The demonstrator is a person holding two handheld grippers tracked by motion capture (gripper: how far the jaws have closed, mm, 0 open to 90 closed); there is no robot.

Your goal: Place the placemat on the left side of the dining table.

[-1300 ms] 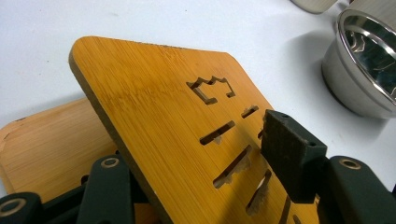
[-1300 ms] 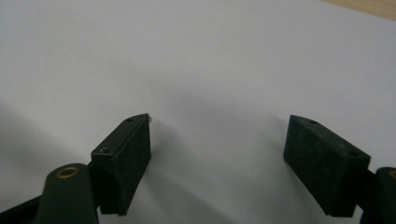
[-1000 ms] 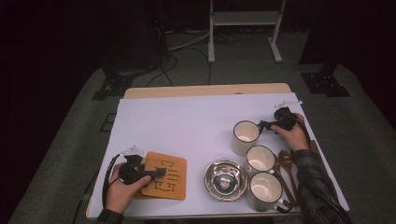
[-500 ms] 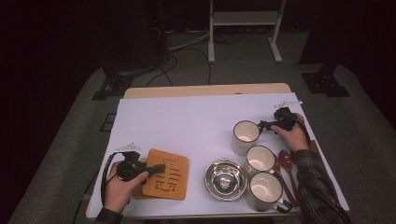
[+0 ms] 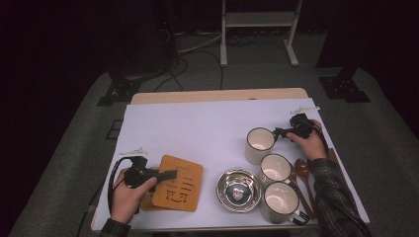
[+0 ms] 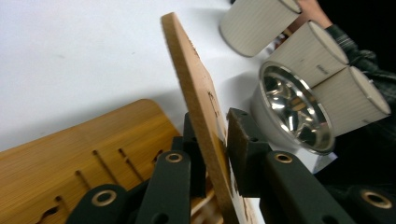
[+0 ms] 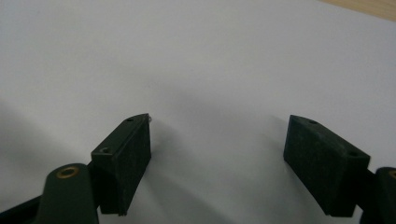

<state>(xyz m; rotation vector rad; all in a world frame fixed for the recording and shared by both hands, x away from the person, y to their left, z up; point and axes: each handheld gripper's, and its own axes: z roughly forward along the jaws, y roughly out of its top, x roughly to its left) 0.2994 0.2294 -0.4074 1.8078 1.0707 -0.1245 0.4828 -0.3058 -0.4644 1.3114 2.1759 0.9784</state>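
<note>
left tongs (image 5: 168,174): they've just been closing on the top trivet (image 5: 179,183), lower left of the high view. In the left tongs' own view the board (image 6: 196,93) sits edge-up between the jaws, pinched or near enough.
trivet: compared with a second ago its near edge looks tipped up off the second trivet (image 6: 79,154) underneath.
right tongs (image 5: 279,132): spread wide, nothing in them, parked beside the far mug (image 5: 260,144) at right.
meaning: I'd say the grab is about done and the lift off the surface (image 5: 207,128) comes next.
bowl (image 5: 239,187): untouched, lower middle.
</note>
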